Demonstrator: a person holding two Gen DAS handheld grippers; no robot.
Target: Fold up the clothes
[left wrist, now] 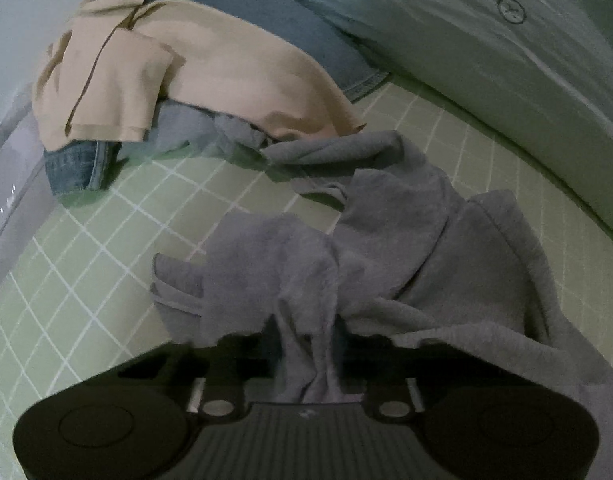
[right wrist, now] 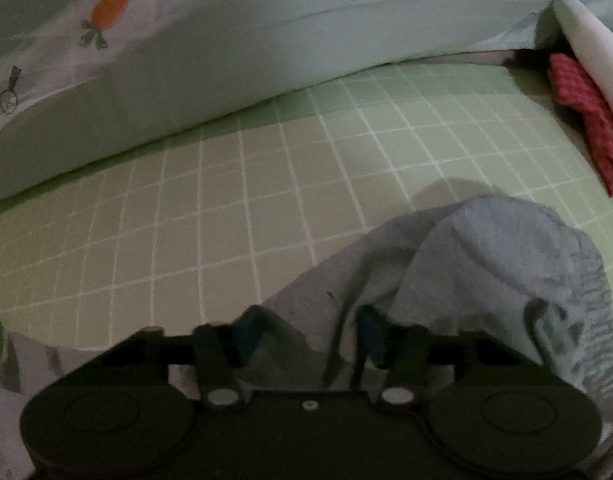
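A grey garment [left wrist: 406, 248] lies crumpled on the green checked sheet [left wrist: 86, 264]. My left gripper [left wrist: 306, 344] is shut on a bunched fold of it, which runs back between the fingers. In the right wrist view the same grey garment [right wrist: 478, 264] is draped over the right side of my right gripper [right wrist: 310, 332]. Its blue-padded fingers [right wrist: 248, 330] stand apart with grey cloth lying between and beneath them. The green checked sheet [right wrist: 226, 208] spreads ahead of it.
A pile of clothes lies at the far left: a beige garment [left wrist: 210, 64], jeans [left wrist: 74, 172] and a blue-grey piece [left wrist: 266, 8]. A pale duvet [left wrist: 486, 40] runs along the far side, with a carrot print [right wrist: 114, 4]. A red checked cloth [right wrist: 586, 120] lies at the right.
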